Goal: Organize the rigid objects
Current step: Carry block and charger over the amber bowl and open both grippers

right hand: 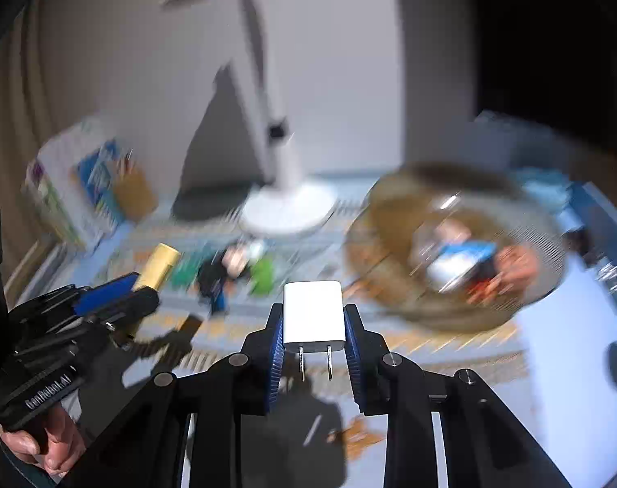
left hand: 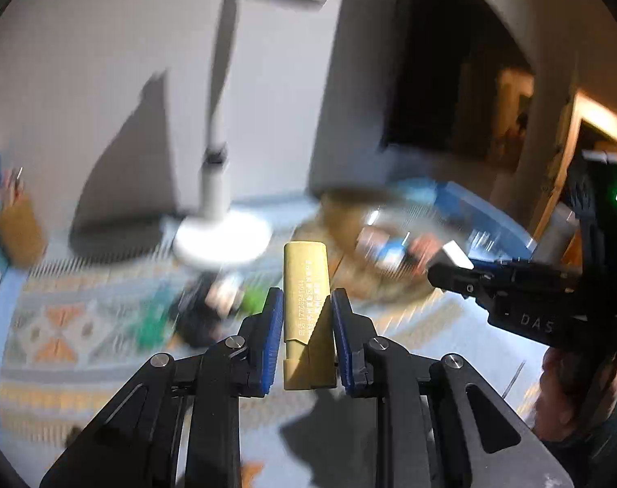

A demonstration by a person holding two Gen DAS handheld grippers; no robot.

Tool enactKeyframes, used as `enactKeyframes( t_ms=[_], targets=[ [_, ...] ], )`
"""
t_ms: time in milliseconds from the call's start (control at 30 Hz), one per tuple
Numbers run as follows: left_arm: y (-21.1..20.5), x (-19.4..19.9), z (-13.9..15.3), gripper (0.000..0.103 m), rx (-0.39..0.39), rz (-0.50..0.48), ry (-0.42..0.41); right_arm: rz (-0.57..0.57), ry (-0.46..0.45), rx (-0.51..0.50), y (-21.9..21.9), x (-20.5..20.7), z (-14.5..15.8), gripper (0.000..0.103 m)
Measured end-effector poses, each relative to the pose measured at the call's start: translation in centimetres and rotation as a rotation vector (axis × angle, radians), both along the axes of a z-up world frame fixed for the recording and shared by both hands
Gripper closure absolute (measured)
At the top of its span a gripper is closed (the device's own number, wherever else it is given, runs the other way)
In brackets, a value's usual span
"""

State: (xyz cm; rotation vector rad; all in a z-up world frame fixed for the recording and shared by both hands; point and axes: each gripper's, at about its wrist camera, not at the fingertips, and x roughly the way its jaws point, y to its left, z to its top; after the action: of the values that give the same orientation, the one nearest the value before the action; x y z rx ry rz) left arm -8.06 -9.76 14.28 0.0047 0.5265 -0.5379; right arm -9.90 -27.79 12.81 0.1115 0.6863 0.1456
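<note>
Two tools, each loaded, both held above the desk (right hand: 552,366).

Item 1. Left tool (left hand: 304,313): clenched on a gold rectangular case (left hand: 306,284) with small printed text on its face. The blue pads (left hand: 272,325) press its two long sides near the lower half, and the upper end stands out beyond the fingertips. Gripping the narrow width keeps the long case in line with the fingers, so it looks unlikely to swing. The same case shows in the right wrist view, off to the left.

Item 2. Right tool (right hand: 313,317): clenched on a white plug adapter (right hand: 313,311), pads on its two flat sides, the two metal prongs (right hand: 315,360) pointing back toward the camera. Held by the body, the prongs stay clear of the pads.

Item 3. Round woven basket (right hand: 381,211): on the desk to the right, already holding several small things, blurred beyond telling. Judged to be the collecting place for both loads.

Item 4. Loose small objects (right hand: 235,272), dark and green, on the patterned cloth (left hand: 64,325) in front of the white desk lamp (right hand: 288,199); not yet gathered.

Item 5. Yellow pen cup (right hand: 133,195) and books at far left, upright.
</note>
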Motion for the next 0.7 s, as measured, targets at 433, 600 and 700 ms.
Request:
enactKeyframes(
  t_ms=[433, 600, 700],
  targets=[
    [-14.3, 10.0, 7.3, 0.082, -0.053, -0.182, -0.04, -0.327, -0.109, 0.064, -16.0, 5.6, 8.8, 0.076],
    [-18.2, 15.0, 4.4, 0.082, -0.053, -0.21, 0.106, -0.381, -0.002, 0.081, -19.6, 9.9, 5.5, 0.076],
    [-20.0, 17.8, 1.6, 0.082, -0.075, -0.22, 0.221, -0.409, 0.073, 0.083, -21.3, 12.2, 2.9, 0.076]
  ],
)
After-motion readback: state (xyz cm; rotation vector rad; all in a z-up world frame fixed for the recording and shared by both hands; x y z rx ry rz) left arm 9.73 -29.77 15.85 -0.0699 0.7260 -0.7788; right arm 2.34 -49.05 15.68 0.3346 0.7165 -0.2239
